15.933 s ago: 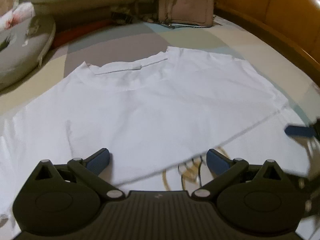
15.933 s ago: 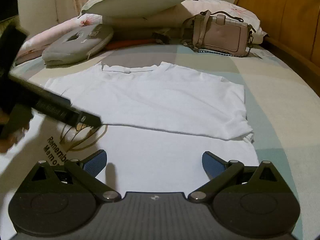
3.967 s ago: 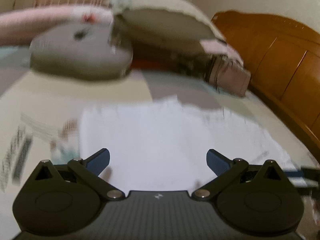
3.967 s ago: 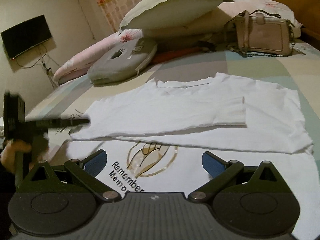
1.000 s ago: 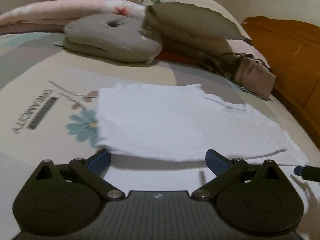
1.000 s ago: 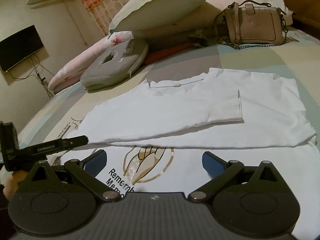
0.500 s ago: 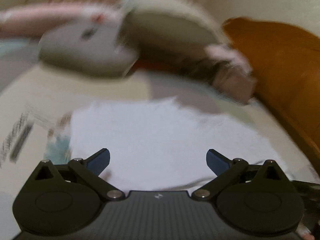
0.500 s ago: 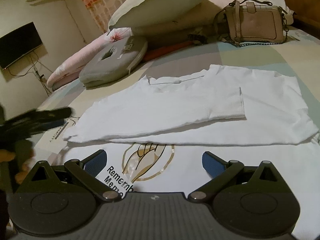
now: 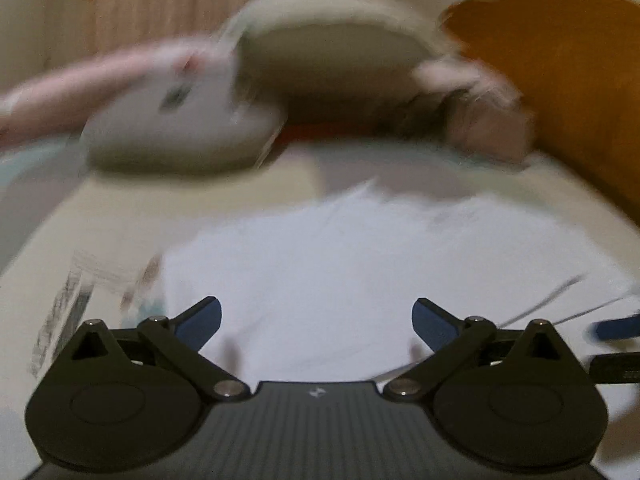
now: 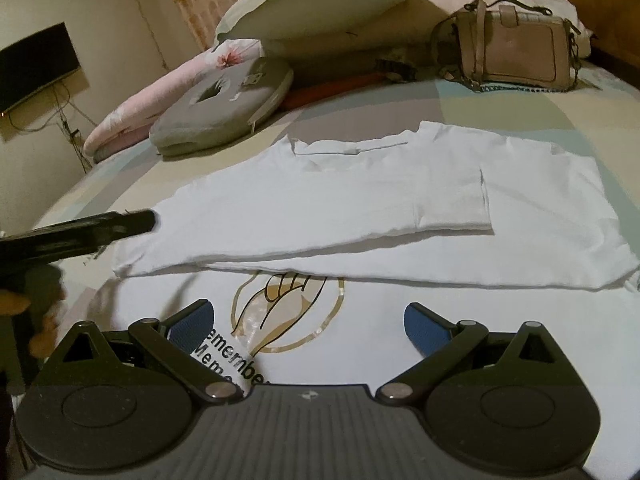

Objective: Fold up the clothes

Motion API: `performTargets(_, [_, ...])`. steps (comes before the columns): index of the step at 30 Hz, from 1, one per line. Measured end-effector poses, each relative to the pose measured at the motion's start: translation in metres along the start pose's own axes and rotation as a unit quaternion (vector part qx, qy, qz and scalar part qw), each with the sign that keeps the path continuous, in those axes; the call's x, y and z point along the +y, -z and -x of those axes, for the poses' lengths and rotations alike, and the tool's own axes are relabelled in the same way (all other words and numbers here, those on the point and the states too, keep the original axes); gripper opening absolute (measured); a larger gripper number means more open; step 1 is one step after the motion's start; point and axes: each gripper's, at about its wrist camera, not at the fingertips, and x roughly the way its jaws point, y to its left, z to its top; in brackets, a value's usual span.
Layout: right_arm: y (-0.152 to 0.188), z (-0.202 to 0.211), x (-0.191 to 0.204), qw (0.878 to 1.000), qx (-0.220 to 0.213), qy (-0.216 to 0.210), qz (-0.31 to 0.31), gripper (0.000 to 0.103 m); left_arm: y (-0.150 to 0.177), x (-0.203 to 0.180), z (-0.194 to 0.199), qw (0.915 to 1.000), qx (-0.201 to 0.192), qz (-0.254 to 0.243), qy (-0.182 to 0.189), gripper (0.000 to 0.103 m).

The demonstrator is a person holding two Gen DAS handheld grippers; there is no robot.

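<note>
Both grippers, left (image 9: 316,320) and right (image 10: 307,322), spread empty; careless pinch could drag folded T-shirt (image 10: 360,200) layers apart.

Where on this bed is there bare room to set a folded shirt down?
Free: bare sheet between the white T-shirt and the handbag. Crowded: the head of the bed, with the grey cushion, pillows and handbag.

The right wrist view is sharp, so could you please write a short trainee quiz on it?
1. True or false: the right claw is shut on the shirt.
2. What stands behind the shirt on the right? A) handbag B) laptop C) kettle
3. Fill in: a printed ___ shows below the shirt's folded layers.

Key: 1 false, it is open and empty. 2 A, the handbag. 3 logo.
</note>
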Motion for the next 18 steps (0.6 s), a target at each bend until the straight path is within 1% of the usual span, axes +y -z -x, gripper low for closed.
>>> performTargets(1, [0.0, 0.0, 0.0, 1.0, 0.0, 0.001, 0.003, 0.103, 0.003, 0.008, -0.009, 0.9994, 0.025, 0.018, -0.016, 0.1])
performTargets(4, [0.001, -0.002, 0.001, 1.0, 0.002, 0.003, 0.009, 0.103, 0.01, 0.024, 0.004, 0.9976, 0.003, 0.063, -0.029, 0.1])
performTargets(6, [0.003, -0.003, 0.002, 1.0, 0.002, 0.005, 0.015, 0.103, 0.008, 0.02, 0.016, 0.9975, -0.016, 0.065, -0.02, 0.1])
performTargets(7, [0.004, -0.003, 0.002, 1.0, 0.001, 0.007, 0.018, 0.103, 0.007, 0.014, 0.023, 0.9981, -0.026, 0.056, -0.004, 0.101])
performTargets(8, [0.005, -0.004, 0.003, 1.0, 0.0, 0.008, 0.022, 0.103, 0.006, 0.005, 0.029, 0.9988, -0.027, 0.04, 0.01, 0.101])
performTargets(10, [0.006, -0.005, 0.004, 1.0, -0.002, 0.01, 0.029, 0.103, 0.007, -0.015, 0.04, 0.9991, -0.034, -0.001, 0.026, 0.101])
performTargets(11, [0.006, -0.005, 0.004, 0.999, -0.002, 0.011, 0.031, 0.103, 0.01, -0.025, 0.045, 0.9983, -0.045, -0.025, 0.029, 0.102])
performTargets(12, [0.007, -0.005, 0.005, 0.999, -0.003, 0.012, 0.034, 0.103, 0.013, -0.034, 0.05, 0.9967, -0.055, -0.05, 0.033, 0.102])
performTargets(14, [0.003, -0.001, 0.005, 1.0, 0.002, 0.007, 0.031, 0.103, 0.019, -0.05, 0.055, 0.9901, -0.07, -0.115, 0.038, 0.102])
performTargets(17, [-0.004, 0.013, -0.004, 0.999, -0.024, -0.028, -0.001, 0.103, 0.027, -0.061, 0.055, 0.9837, -0.071, -0.164, 0.018, 0.102])
performTargets(18, [-0.006, 0.019, -0.007, 0.999, -0.034, -0.04, -0.012, 0.103, 0.028, -0.062, 0.057, 0.9818, -0.074, -0.173, 0.025, 0.102])
